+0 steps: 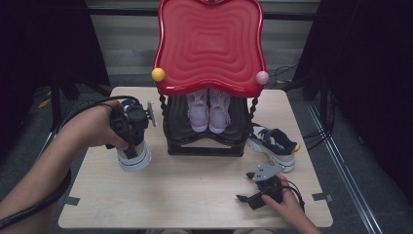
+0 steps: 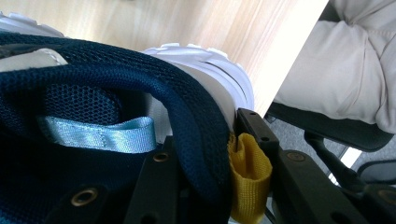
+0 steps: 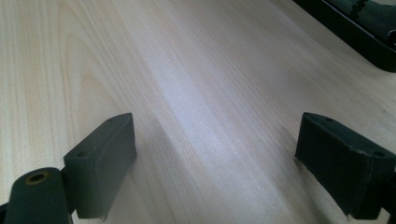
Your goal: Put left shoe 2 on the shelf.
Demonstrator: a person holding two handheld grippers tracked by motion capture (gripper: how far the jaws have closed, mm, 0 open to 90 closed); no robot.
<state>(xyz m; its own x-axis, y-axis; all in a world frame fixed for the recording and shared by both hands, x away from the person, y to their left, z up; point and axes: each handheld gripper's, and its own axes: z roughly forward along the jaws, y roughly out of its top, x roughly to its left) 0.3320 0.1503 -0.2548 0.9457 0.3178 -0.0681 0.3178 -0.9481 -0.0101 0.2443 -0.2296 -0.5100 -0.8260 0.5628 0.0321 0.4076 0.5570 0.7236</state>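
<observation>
Left gripper (image 1: 130, 127) fingers clamp navy sneaker (image 1: 134, 155) heel, toe down, left of shoe rack (image 1: 204, 144). Right gripper (image 1: 255, 197) fingers wide, empty.

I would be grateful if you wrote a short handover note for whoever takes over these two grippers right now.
Left gripper: shut on the heel collar of the navy mesh sneaker with a white sole, beside its yellow pull tab; the shoe hangs toe-down at the table's left.
Right gripper: open, with nothing between its jaws, low over the light wooden table.
The matching navy sneaker lies to the right of the black shoe rack with a red wavy top.
Done: a pair of pink sneakers stands in the rack.
Left, probably: rack both navy shoes.
</observation>
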